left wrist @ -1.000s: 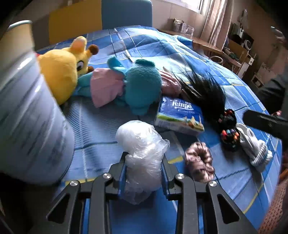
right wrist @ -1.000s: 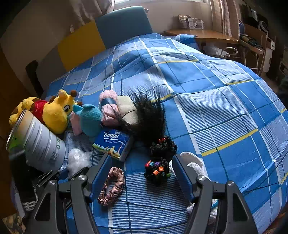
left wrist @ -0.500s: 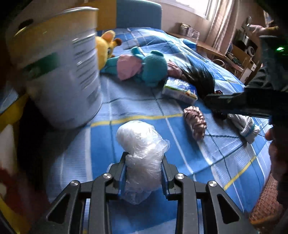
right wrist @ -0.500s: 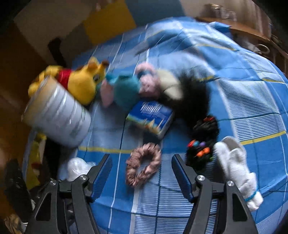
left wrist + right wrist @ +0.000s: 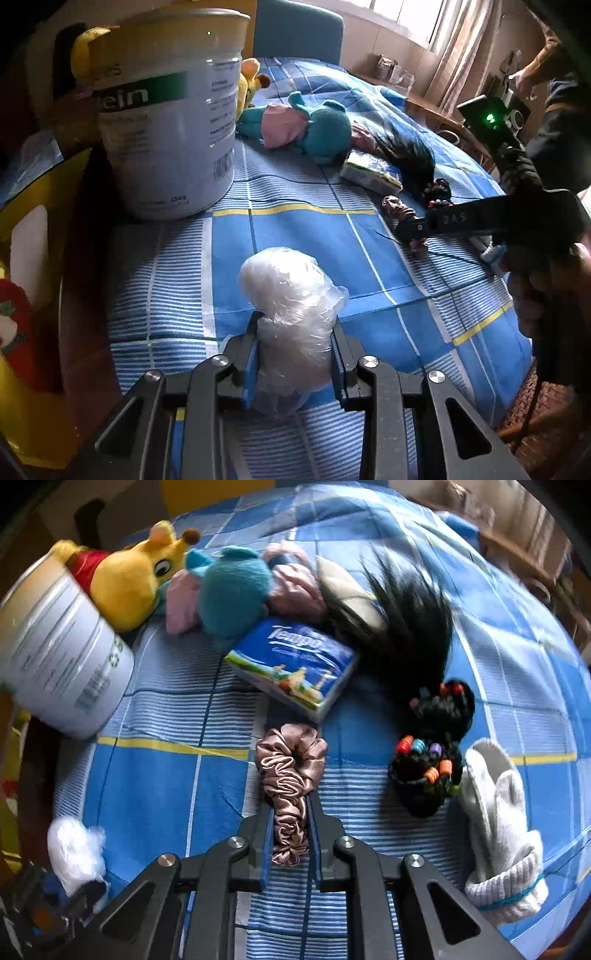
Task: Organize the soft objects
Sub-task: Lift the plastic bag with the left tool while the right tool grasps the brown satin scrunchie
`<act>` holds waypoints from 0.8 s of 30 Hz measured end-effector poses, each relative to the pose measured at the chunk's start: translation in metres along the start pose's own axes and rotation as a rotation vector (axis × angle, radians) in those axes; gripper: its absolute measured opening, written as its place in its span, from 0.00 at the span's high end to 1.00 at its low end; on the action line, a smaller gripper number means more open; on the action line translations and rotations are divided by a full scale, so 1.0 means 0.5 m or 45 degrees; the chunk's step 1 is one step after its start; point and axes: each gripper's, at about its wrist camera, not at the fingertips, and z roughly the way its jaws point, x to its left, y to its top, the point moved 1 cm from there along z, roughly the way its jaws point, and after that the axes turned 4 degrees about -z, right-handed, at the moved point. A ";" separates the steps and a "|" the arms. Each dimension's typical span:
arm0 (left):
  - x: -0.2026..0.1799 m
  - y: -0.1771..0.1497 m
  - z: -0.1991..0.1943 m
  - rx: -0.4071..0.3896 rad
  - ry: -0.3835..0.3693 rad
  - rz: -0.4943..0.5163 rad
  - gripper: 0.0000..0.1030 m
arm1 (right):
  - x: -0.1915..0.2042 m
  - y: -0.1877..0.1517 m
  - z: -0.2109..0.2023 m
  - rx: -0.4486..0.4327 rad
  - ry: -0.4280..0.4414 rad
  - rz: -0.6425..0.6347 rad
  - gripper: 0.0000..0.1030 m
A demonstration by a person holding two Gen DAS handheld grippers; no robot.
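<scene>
My left gripper (image 5: 295, 326) is shut on a crumpled clear plastic bag (image 5: 291, 291), held just above the blue checked bedcover (image 5: 288, 229). In the right wrist view that bag (image 5: 74, 845) shows at the lower left. My right gripper (image 5: 291, 806) points down at the bed, its jaws closing, and its pads press the near end of a brown satin scrunchie (image 5: 290, 764). The far loop of the scrunchie still lies on the cover. From the left wrist view the right gripper (image 5: 410, 227) reaches in from the right over the scrunchie (image 5: 397, 205).
A tall white can (image 5: 166, 110) stands at the left by a yellow bag (image 5: 37, 258). Behind lie a yellow plush (image 5: 125, 576), a teal plush (image 5: 229, 587), a tissue pack (image 5: 291, 664) and black hair (image 5: 406, 627). Beaded hair ties (image 5: 428, 771) and white gloves (image 5: 498, 830) lie right.
My right gripper dropped onto the scrunchie and went from wide open to shut on it. My left gripper carried the plastic bag toward the can side, and the can now looms nearer.
</scene>
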 end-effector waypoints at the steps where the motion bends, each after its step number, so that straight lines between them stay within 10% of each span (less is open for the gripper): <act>1: 0.000 -0.001 -0.006 -0.008 -0.005 0.004 0.69 | -0.005 -0.001 0.001 0.006 0.015 0.015 0.85; 9: -0.003 -0.005 -0.045 -0.015 -0.040 0.046 0.69 | -0.005 -0.007 0.004 -0.018 0.015 0.030 0.85; 24: -0.040 0.039 -0.083 -0.082 0.176 0.070 0.69 | -0.008 -0.005 0.008 -0.023 -0.026 -0.063 0.86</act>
